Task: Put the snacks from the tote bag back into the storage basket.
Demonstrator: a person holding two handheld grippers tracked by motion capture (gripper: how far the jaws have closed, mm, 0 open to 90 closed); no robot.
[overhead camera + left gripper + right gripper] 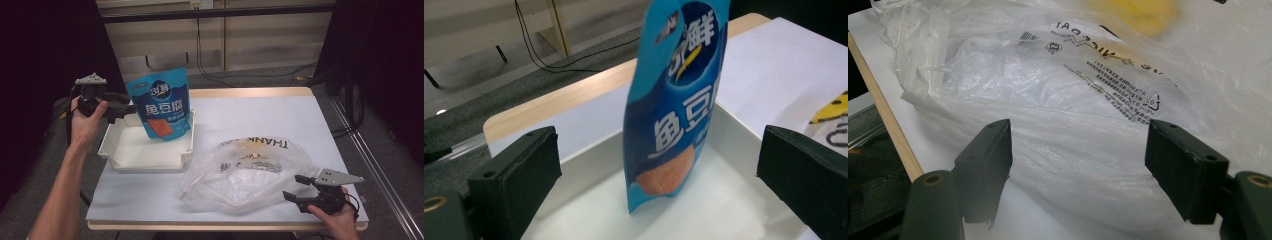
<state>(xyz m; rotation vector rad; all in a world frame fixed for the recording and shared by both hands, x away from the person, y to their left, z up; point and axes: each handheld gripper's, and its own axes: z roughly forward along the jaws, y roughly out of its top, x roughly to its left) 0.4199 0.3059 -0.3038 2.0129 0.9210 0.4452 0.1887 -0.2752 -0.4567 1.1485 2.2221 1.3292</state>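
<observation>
A blue snack pouch (162,107) with an orange picture stands upright, slightly tilted, in a white tray (127,150) at the table's left. My left gripper (127,109) is open just left of the pouch's upper edge. In the left gripper view the pouch (674,110) stands ahead of the wide-apart jaws, its base on the tray floor (724,205). A crumpled clear plastic bag (250,172) with black print lies at the front centre. My right gripper (295,187) is open at the bag's right end. In the right gripper view the bag (1073,100) bulges between and beyond the spread jaws, and I cannot tell whether they touch it.
The table's wooden front edge (888,125) runs close beside the right gripper. Bare white tabletop (260,112) stretches behind the bag and to the right of the tray. Cables (260,75) trail on the floor beyond the table's far edge.
</observation>
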